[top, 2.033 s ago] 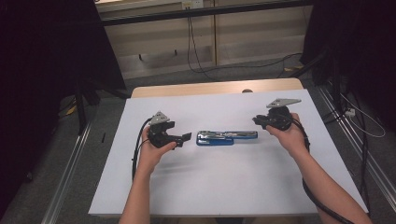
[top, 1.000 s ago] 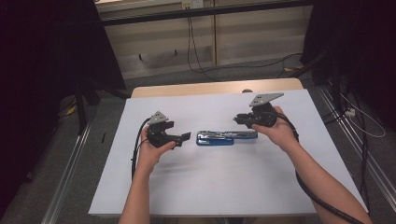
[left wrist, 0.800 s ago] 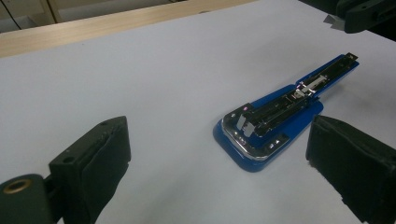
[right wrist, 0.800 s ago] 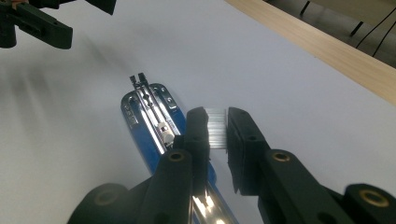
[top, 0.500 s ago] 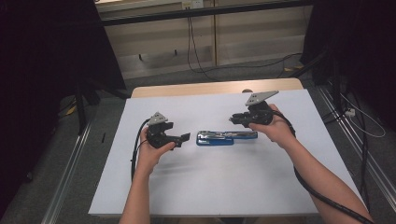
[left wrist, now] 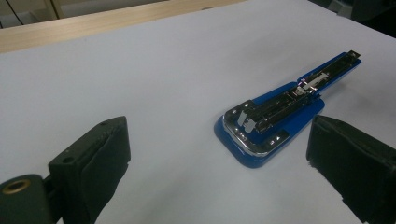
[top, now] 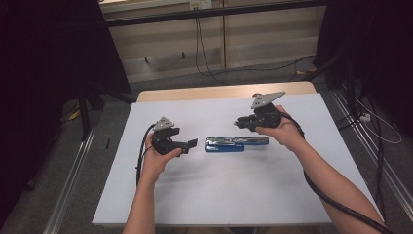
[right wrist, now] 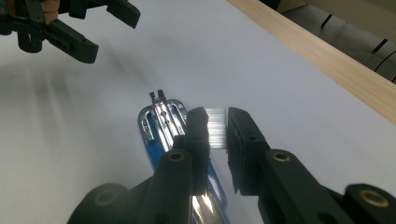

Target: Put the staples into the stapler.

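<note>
In the right gripper view, the right claw [right wrist: 217, 135] holds a small silvery strip of staples [right wrist: 215, 133] between its two black jaws, which are closed on it from both sides. In the high view this right claw [top: 239, 122] is right of the centre of the frame, just above the right half of the blue and chrome stapler [top: 233, 143]. The right hand [top: 282, 131] that carries it comes from the lower right corner.

Directly under the strip, in the right gripper view, the stapler [right wrist: 161, 122] lies flat on the white table [right wrist: 289, 93], with its metal channel facing up. In the left gripper view the same stapler [left wrist: 280, 112] lies in the right half of the frame, its wide rounded end toward the camera and its thin end toward the upper right.

The left claw [left wrist: 219, 163] is open, its jaws wide apart and with nothing between them, and the stapler is ahead of them, not touching. In the high view the left claw [top: 190, 145] is left of the centre, near the left end of the stapler, carried by the left hand [top: 158, 161].

The table [top: 195, 195] is white, with a pale wooden strip [top: 219, 91] along its far edge.
</note>
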The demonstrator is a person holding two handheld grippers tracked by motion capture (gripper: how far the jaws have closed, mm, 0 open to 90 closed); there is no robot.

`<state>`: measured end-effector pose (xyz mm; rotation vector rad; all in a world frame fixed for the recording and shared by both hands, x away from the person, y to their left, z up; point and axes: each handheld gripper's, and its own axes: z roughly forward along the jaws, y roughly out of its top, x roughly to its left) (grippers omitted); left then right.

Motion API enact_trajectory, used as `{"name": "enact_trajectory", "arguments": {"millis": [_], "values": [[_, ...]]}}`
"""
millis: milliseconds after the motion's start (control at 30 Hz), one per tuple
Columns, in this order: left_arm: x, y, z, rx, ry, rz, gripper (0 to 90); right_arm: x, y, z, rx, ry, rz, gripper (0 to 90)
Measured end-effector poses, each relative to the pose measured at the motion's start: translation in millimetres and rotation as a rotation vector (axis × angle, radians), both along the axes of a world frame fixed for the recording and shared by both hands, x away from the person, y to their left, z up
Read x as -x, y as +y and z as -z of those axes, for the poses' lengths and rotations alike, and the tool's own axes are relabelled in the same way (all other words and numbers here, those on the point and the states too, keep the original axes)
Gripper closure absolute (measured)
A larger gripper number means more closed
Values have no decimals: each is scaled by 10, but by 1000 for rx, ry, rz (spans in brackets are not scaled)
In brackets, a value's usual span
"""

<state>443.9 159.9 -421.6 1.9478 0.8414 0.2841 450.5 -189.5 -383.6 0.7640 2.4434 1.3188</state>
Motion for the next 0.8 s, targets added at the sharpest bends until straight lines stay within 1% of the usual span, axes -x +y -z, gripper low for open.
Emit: {"name": "enact_trajectory", "arguments": {"millis": [33, 133, 300, 333, 400, 433, 533, 600, 667, 700, 800], "values": [[3, -3, 0, 3, 3, 2, 63, -4, 5, 10, 3, 2, -2, 791], [11, -8, 0, -25, 1, 8, 59, -17, 22, 28, 13, 7, -21, 791], [24, -1, 3, -39, 9, 15, 58, -22, 43, 21, 17, 7, -34, 791], [31, 0, 10, -33, 16, 13, 58, -23, 49, 17, 19, 5, -33, 791], [30, 24, 21, -47, 11, 12, 58, -30, 63, 9, 22, 5, -47, 791], [40, 29, 28, -39, 21, 4, 58, -32, 71, 7, 24, 6, -52, 791], [49, 59, 22, -50, 15, 2, 58, -46, 92, 9, 27, 9, -67, 791], [60, 71, 14, -48, 20, 0, 58, -59, 101, 14, 21, 11, -75, 791], [63, 88, 12, -56, 18, 0, 58, -76, 108, 24, 16, 16, -82, 791], [70, 92, 15, -51, 22, -6, 57, -90, 119, 37, 20, 19, -89, 791], [82, 110, 18, -59, 23, -9, 58, -107, 131, 48, 24, 17, -98, 791]]}}
